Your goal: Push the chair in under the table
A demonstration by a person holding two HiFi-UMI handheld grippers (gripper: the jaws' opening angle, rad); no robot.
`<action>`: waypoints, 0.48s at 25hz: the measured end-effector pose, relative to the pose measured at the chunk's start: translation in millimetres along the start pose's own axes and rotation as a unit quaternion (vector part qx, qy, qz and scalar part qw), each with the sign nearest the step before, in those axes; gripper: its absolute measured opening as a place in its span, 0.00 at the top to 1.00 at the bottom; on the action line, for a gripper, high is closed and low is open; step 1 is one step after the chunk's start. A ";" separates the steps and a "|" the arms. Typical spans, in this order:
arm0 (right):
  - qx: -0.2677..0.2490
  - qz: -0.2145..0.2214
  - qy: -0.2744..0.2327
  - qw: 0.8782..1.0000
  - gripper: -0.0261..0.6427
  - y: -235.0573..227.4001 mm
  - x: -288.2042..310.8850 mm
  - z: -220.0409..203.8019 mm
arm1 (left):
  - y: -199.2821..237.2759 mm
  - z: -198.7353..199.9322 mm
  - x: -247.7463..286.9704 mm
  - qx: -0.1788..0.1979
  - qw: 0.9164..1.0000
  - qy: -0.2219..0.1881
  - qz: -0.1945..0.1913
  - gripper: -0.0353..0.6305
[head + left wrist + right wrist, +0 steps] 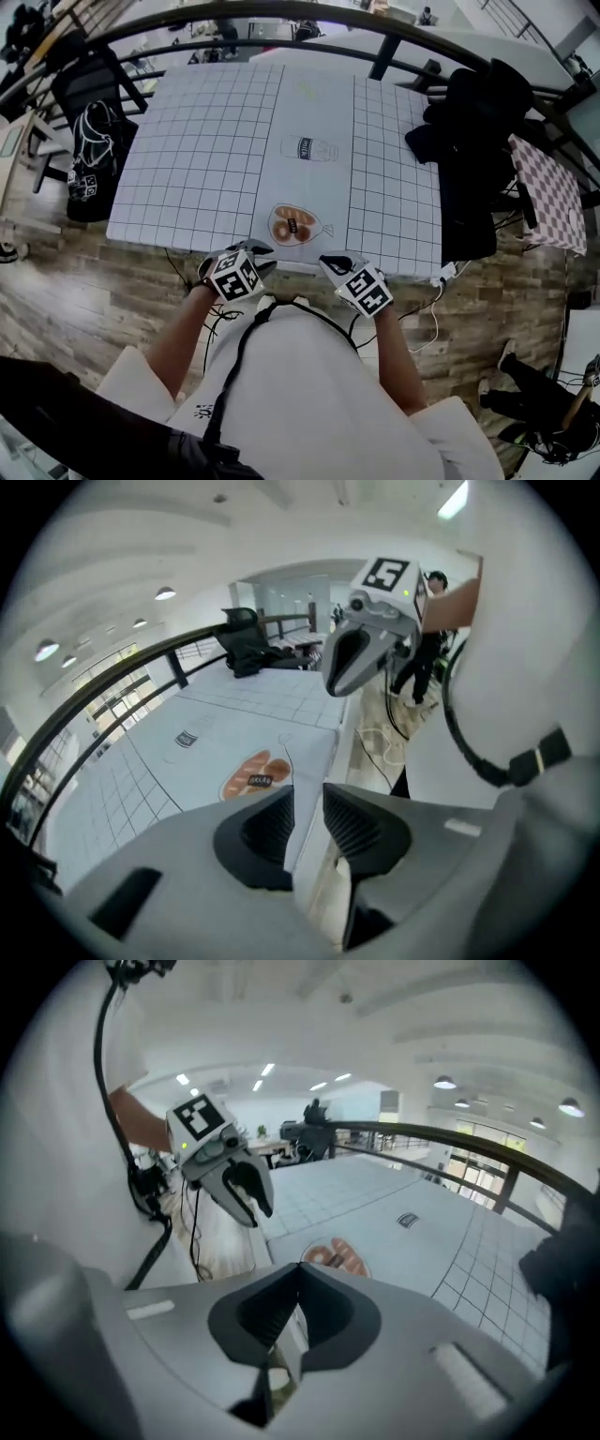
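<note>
both empty, left gripper (255, 251) slightly parted, right gripper (334, 265) closed tight, at table (206, 141) near edge

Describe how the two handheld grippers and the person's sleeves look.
Both the left gripper and right gripper have pale grey moulded bodies with black ribbed pads. Each carries a white cube with black square markers. The person wears a white short-sleeved top.

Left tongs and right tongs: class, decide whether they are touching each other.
Apart. The head view shows the left tongs and the right tongs side by side, with a strip of the table edge plainly visible between them.
</note>
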State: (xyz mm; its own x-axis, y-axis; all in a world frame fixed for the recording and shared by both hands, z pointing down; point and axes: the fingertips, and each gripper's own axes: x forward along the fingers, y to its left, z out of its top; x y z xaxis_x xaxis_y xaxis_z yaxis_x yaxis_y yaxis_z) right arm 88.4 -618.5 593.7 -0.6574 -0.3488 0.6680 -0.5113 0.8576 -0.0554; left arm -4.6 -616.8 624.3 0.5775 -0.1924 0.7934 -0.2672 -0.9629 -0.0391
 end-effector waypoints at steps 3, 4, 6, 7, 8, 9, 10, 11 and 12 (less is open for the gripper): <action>0.054 -0.020 -0.077 0.995 0.95 -4.8 -21.5 25.9 | 13.1 33.2 -25.8 -0.076 0.992 -0.096 0.035 0.87; 0.068 -0.026 -0.101 0.992 0.95 -5.7 -29.1 33.4 | 16.6 42.7 -35.3 -0.100 0.986 -0.123 0.044 0.92; 0.094 -0.039 -0.145 0.984 0.95 -7.3 -43.6 43.9 | 19.0 56.3 -48.8 -0.140 0.975 -0.164 0.054 0.94; 0.106 -0.046 -0.161 0.980 0.95 -8.0 -49.6 46.5 | 18.2 60.5 -52.1 -0.154 0.970 -0.180 0.055 0.94; 0.116 -0.052 -0.174 0.977 0.95 -8.4 -54.2 47.7 | 16.6 63.0 -53.8 -0.164 0.966 -0.191 0.055 0.94; 0.123 -0.058 -0.181 0.974 0.95 -8.6 -57.6 48.0 | 14.5 63.9 -54.3 -0.168 0.964 -0.196 0.056 0.94; 0.126 -0.062 -0.185 0.973 0.95 -8.5 -60.0 48.1 | 12.5 63.5 -54.4 -0.170 0.964 -0.197 0.056 0.94; 0.127 -0.066 -0.187 0.972 0.95 -8.4 -61.9 48.4 | 10.7 62.3 -54.5 -0.171 0.964 -0.196 0.058 0.94; 0.127 -0.070 -0.188 0.971 0.95 -8.4 -63.9 48.8 | 9.1 60.9 -54.7 -0.171 0.964 -0.194 0.059 0.94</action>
State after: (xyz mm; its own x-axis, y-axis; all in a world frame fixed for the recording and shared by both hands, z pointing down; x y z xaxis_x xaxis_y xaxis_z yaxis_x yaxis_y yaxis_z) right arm 107.7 -621.9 515.3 -0.7035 -0.6089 0.3665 -0.6982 0.6883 -0.1967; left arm 8.4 -626.5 543.6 0.7554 -0.4167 0.5058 -0.5490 -0.8238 0.1413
